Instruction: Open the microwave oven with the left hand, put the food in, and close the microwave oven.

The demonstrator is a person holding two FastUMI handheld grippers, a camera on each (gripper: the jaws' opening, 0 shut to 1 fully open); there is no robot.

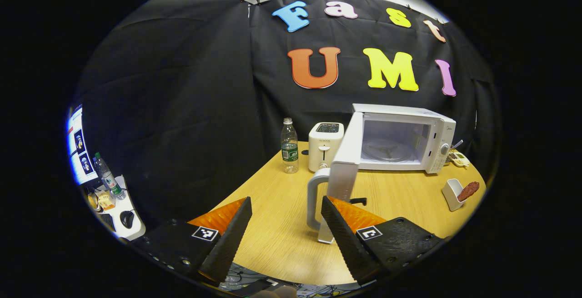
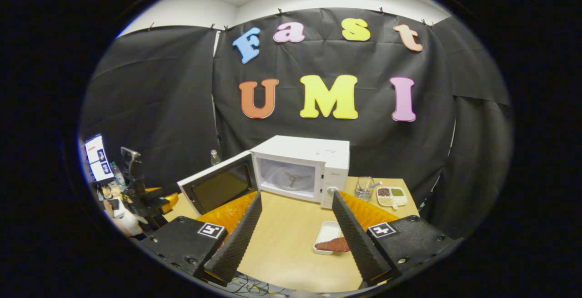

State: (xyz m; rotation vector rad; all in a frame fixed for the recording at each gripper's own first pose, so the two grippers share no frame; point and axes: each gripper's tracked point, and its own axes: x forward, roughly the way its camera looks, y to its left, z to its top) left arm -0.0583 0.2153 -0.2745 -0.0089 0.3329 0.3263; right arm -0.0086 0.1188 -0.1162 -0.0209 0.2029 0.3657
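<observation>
The microwave oven stood open on the surface, its cavity bare. Both the left tongs and right tongs gaped apart, holding nothing. The food lay in a white tray at five o'clock of the oven; it looked soft and light, so gripping the stiff tray rim seemed safest.

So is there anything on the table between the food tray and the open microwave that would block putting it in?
Nothing visible does. In the right gripper view, bare table lies between the food tray and the microwave. Its door is swung open to the side, clear of the cavity.
</observation>
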